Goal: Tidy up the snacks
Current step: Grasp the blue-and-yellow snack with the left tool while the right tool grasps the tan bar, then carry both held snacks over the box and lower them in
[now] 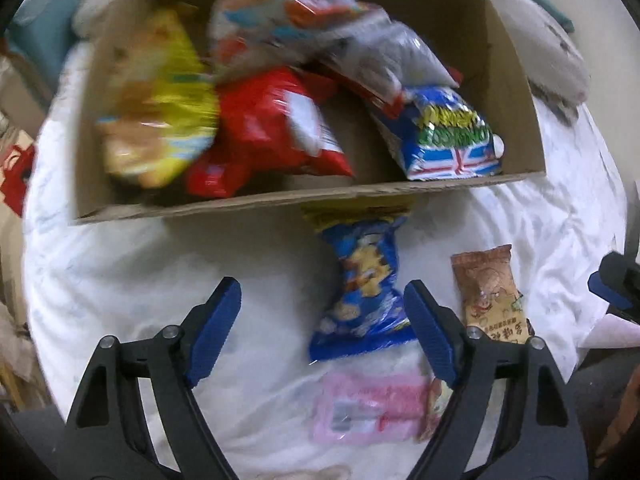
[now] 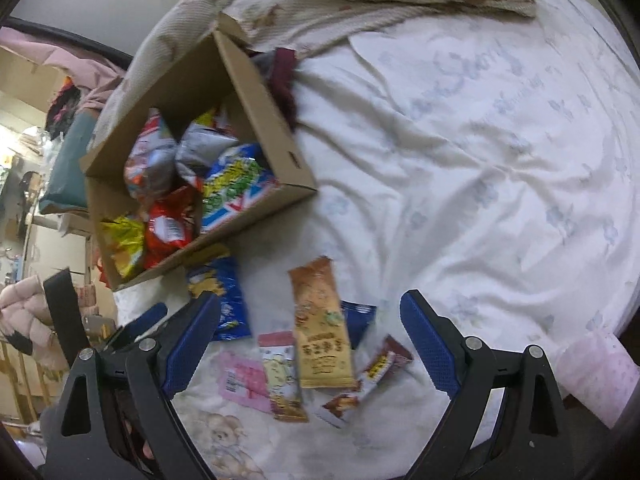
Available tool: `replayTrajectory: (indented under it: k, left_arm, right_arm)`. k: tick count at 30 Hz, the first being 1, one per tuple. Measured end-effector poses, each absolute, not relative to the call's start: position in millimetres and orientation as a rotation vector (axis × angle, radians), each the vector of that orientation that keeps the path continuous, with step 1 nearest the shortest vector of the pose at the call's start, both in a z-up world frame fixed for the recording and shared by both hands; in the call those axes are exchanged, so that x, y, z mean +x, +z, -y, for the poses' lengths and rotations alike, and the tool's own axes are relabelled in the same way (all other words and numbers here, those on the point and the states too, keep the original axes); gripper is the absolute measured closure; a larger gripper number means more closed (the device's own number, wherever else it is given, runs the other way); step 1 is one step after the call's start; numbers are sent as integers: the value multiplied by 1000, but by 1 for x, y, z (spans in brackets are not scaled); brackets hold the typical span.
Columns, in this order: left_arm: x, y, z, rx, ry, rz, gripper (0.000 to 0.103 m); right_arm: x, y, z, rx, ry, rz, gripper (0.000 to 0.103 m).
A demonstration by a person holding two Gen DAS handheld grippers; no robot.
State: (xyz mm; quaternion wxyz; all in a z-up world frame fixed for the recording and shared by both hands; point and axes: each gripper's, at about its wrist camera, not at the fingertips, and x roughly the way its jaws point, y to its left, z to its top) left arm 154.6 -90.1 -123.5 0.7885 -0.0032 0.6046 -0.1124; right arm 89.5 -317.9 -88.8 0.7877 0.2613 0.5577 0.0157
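Loose snacks lie on the bed (image 2: 460, 160) before the box (image 1: 516, 120): a blue bag (image 1: 366, 292) touching its front wall, a tan packet (image 1: 490, 292) beside it, a pink packet (image 1: 368, 408) nearer. The left hand-held gripper (image 1: 324, 320) and right hand-held gripper (image 2: 310, 344) hover wide open, empty. The box holds more bags.

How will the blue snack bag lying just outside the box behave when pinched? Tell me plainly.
The blue snack bag looks puffy and pinched at its waist, so probably light and squashy. Its glossy film may slip. On the soft white bedsheet, it would likely sink rather than slide.
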Motion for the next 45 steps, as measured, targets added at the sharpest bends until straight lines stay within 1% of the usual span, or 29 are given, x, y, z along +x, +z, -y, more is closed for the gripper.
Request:
replayTrajectory:
  k: [1,3,4,5,6,8,10,11,13,15,19,23,24,25,26,27,32,37,41,45]
  left_arm:
    - [157,-128,94,-2,-260,-1315,23]
    - [159,-138,105,33,-284,-1323,27]
    - [159,-140,108,51,-293,-1320,35]
    - [158,-142,111,75,-303,-1313,46]
    - [158,-143,111,83,-307,-1312,52]
    - [157,-142,109,68,-321,-1315,76]
    - [157,-137,108,78,-306,-1304,81]
    - [156,-134,107,72,-308,-1307,82]
    - [153,-128,103,58,-305,-1315,84]
    - [148,-121,97,39,-297,-1326,85]
    - [130,-105,83,25,-283,-1334,87]
    - [114,-96,66,-14,-272,-1365,87]
    - [110,-94,63,-15,-273,-1362,87]
    - [106,-91,62,-13,-272,-1353,87]
    - [104,-89,60,-12,-265,-1344,87]
    - [105,-89,59,-17,-259,-1342,87]
    - [94,-86,53,-32,-237,-1330,87]
    - [89,-76,45,-37,-214,-1288,87]
    - [87,-57,33,-64,-187,-1231,87]
    - [95,-30,26,-86,-167,-1161,87]
  right_arm:
    - [89,-92,321,564,20,-1214,10]
    - [90,-97,324,584,9,-1233,10]
    - [91,-102,324,599,6,-1249,10]
    - [92,-105,324,602,4,-1262,10]
    - [93,-109,322,601,4,-1280,10]
    - [97,-118,317,593,14,-1325,11]
    - [102,-126,309,600,50,-1363,28]
    - [104,-129,305,606,67,-1377,32]
    - [109,-136,296,583,82,-1414,47]
    - [112,-144,288,532,69,-1457,52]
    - [117,-158,271,375,3,-1516,53]
    - [124,-164,253,248,-7,-1534,54]
    - [124,-164,250,234,-2,-1531,61]
    - [123,-163,247,222,10,-1526,77]
    - [122,-160,244,212,21,-1519,82]
    - [121,-158,242,213,38,-1509,88]
    - [109,-143,242,298,118,-1478,89]
    - [86,-110,238,366,238,-1391,89]
    - [71,-84,235,411,329,-1299,89]
    - [78,-53,238,430,385,-1201,89]
